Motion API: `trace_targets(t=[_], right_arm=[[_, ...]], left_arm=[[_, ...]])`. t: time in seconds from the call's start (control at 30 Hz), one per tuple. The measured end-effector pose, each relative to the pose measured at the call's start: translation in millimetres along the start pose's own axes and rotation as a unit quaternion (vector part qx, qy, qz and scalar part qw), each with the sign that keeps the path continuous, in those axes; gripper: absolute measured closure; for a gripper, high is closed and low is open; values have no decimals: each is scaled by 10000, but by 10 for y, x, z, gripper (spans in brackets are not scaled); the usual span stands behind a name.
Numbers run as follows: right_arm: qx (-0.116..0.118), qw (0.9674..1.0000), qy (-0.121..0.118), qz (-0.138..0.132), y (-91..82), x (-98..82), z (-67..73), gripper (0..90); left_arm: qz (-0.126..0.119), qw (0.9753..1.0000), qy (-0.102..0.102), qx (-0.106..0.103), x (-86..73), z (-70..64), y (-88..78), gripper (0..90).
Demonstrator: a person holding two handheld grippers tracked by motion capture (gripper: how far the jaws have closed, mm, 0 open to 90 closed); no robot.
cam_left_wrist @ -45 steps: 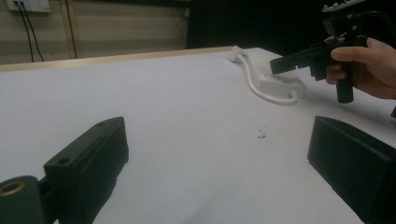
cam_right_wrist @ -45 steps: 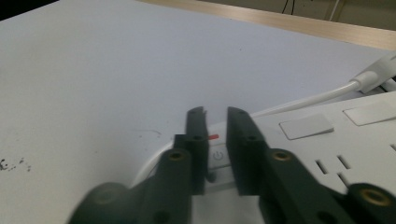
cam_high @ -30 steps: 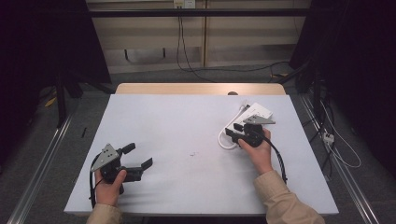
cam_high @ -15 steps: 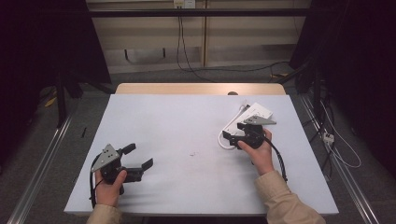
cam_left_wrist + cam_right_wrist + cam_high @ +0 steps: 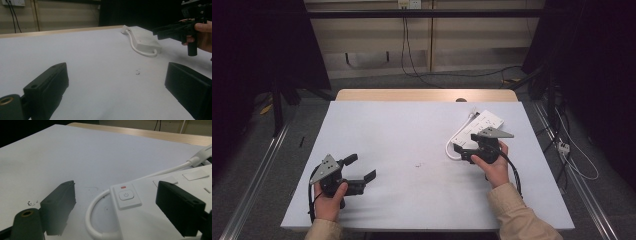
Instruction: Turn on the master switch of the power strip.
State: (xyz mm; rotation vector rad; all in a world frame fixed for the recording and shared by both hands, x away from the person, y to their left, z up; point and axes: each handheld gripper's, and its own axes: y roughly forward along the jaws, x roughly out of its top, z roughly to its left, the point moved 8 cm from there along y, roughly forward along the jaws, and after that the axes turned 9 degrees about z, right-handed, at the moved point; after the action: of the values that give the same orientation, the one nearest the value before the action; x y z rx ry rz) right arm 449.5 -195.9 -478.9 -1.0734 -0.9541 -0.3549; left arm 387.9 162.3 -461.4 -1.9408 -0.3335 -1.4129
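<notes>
At lower left my left claw (image 5: 360, 169) idles wide on the desk (image 5: 412, 135), parked clear. Right of centre my right claw (image 5: 460, 150) has just been opening over the white power strip (image 5: 477, 129), jaws straddling its switch end without pressing, freeing it flat beside its looped cord (image 5: 451, 150).

Count on the tabletop (image 5: 402, 150)

One white power strip (image 5: 477, 131) with one white cord (image 5: 451, 150); two claws, left claw (image 5: 360, 169) and right claw (image 5: 458, 151).
</notes>
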Motion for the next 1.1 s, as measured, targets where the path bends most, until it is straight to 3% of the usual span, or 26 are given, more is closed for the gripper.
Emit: trace_targets(t=[1.1], right_arm=[[186, 9997, -91, -99, -278, -145, 96, 130]], left_arm=[[3, 10000, -33, 15, -6, -2, -4, 48]])
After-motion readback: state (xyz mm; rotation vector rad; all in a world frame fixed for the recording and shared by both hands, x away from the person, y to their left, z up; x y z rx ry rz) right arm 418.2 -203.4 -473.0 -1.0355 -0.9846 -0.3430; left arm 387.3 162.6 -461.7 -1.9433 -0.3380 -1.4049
